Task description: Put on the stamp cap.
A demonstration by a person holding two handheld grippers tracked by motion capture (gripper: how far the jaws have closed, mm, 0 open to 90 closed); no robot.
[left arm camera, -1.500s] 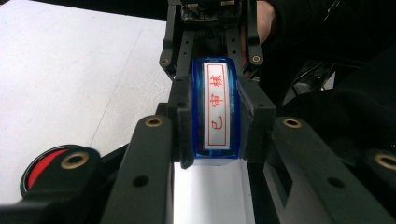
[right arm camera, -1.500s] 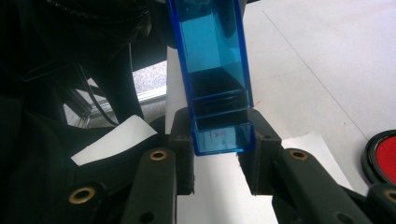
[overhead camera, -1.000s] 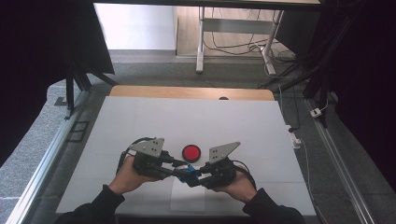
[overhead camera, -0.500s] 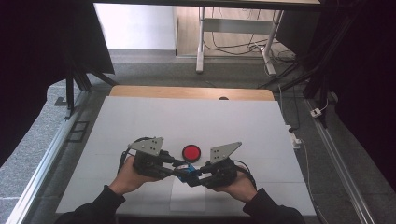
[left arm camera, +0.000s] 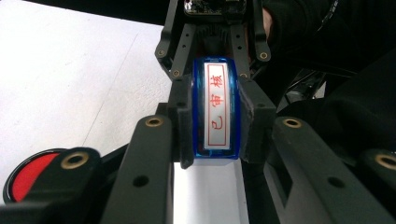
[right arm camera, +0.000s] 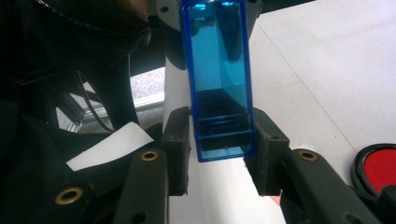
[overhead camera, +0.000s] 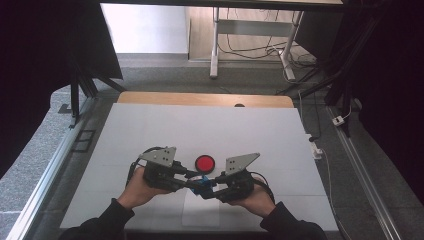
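The high view shows the left gripper [overhead camera: 192, 181] and right gripper [overhead camera: 206, 190] meeting nose to nose over the near part of the white table [overhead camera: 150, 130], a small blue stamp [overhead camera: 201, 183] between them and a red ink pad [overhead camera: 204, 163] just beyond. The left gripper view adds the stamp's white label with red characters [left arm camera: 219, 105], pinched between that gripper's pads. The right gripper view shows its translucent blue body [right arm camera: 219, 79], with the right jaws against its sides.
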